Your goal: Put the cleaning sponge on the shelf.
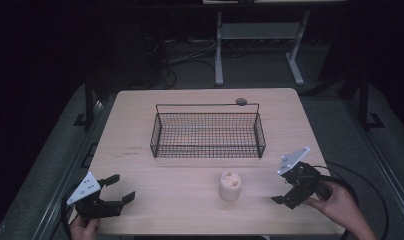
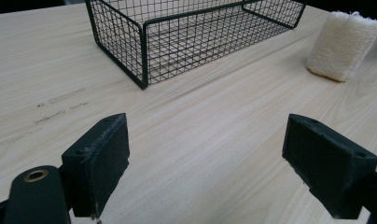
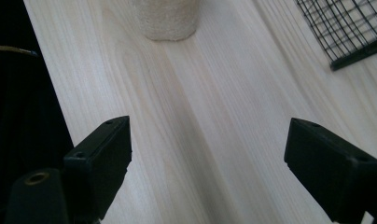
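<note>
1. The left gripper [image 1: 121, 188] has its jaws spread wide with nothing between them; in the left gripper view its two black pads [image 2: 99, 161] stand far apart over bare wood.
2. This gripper hovers at the front left corner of the desk [image 1: 190, 175], held by a hand [image 1: 85, 230] that comes up over the front edge, its grey three-cornered plate [image 1: 85, 189] on top.
3. The right gripper [image 1: 280, 199] is likewise wide open and empty; in the right gripper view its pads [image 3: 105, 158] frame a bare strip of desk.
4. It sits near the front right corner, gripped by the person's right hand [image 1: 335, 202], with a grey plate [image 1: 293, 160] above it and a black cable [image 1: 360, 185] looping off over the right edge.
5. The loofah sponge [image 1: 230, 185], a pale, rough, upright cylinder, stands on the desk between the two grippers, closer to the right one and somewhat back from the front edge. It touches neither gripper.
6. In the right gripper view the sponge's base lies straight ahead of the jaws, well apart from them; in the left gripper view it appears at the far right.
7. The black wire basket [image 1: 208, 150] rests at the middle of the desk, behind the sponge and apart from it, with its thin handle raised along the far side.
</note>
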The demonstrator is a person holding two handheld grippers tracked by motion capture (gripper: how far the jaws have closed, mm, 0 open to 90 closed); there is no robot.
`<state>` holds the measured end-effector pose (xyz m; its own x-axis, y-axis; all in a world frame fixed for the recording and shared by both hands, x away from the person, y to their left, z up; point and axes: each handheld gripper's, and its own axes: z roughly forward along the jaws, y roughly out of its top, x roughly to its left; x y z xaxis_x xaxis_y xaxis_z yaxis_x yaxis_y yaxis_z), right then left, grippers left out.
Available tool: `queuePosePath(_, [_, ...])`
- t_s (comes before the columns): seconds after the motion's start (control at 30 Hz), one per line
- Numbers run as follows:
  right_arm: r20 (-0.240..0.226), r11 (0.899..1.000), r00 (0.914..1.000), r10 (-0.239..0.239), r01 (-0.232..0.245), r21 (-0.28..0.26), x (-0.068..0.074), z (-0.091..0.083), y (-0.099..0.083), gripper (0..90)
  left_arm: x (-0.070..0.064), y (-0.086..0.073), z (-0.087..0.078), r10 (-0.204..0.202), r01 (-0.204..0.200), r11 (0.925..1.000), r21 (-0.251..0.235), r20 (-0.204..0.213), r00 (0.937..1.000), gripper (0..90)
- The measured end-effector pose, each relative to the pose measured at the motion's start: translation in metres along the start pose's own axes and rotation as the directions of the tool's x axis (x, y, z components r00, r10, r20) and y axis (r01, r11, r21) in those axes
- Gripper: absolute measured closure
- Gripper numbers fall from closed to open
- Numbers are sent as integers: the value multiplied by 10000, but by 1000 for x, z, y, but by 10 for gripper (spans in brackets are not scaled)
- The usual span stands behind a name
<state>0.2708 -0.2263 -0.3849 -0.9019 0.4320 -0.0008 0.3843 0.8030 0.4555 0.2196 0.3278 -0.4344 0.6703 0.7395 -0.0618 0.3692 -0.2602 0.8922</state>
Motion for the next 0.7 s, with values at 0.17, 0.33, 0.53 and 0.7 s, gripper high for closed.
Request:
queuePosePath(0.17, [-101,9993,9993,-347,348,113,2,1,11,143,0,0,0,-5,5,10000,-54,-2,10000,141])
queuePosePath(0.33, [-173,9979,9979,-619,622,173,4,4,25,143,1,0,-1,-22,23,10000,-78,17,10000,141])
queuePosePath(0.53, [-444,9937,9936,-1040,1057,367,6,11,45,143,1,0,-2,-24,24,10000,-82,5,10000,141])
queuePosePath(0.7, [-667,9894,9886,-1349,1381,456,8,17,61,143,1,0,-2,-47,47,9999,-116,27,10000,141])
